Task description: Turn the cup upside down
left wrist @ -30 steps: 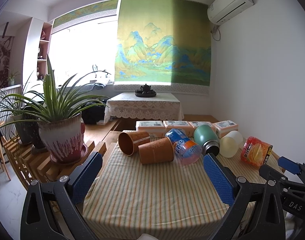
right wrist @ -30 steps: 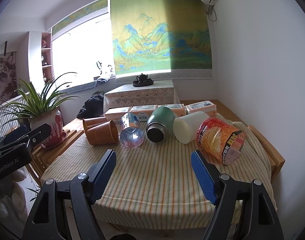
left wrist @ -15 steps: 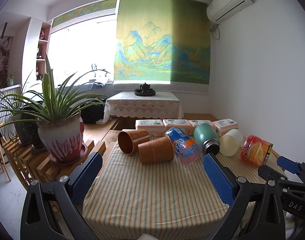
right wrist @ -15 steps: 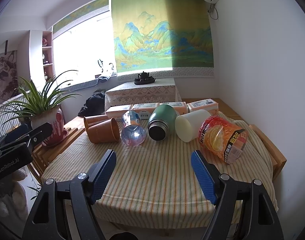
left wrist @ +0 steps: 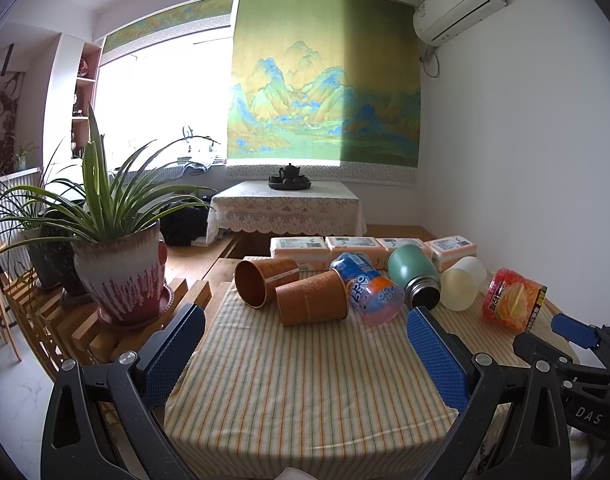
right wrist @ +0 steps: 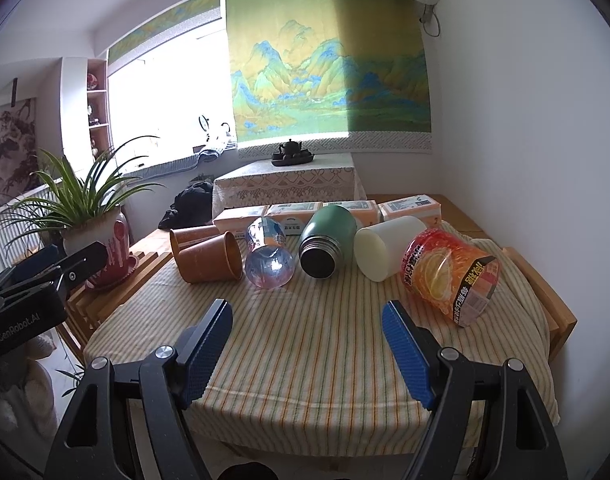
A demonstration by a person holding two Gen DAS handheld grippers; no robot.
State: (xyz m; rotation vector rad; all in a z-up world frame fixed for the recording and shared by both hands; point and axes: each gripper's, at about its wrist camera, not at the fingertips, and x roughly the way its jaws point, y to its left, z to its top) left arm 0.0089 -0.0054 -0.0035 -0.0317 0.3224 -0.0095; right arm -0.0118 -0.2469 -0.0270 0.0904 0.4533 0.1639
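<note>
Gaping left tool above tablecloth

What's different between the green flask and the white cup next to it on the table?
The green flask is dark green with a metal neck and a narrow black mouth; the white cup is plain white plastic with a wide mouth. The flask's body narrows at its neck, while the cup's wall runs straight to its rim. Both lie on their sides, mouths toward the cameras.

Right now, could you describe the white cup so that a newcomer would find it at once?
On the striped tablecloth, a row of containers lies on its side before the tissue packs. The white cup lies between the green flask and the orange snack tub; it alone is plain white and unlabelled.
</note>
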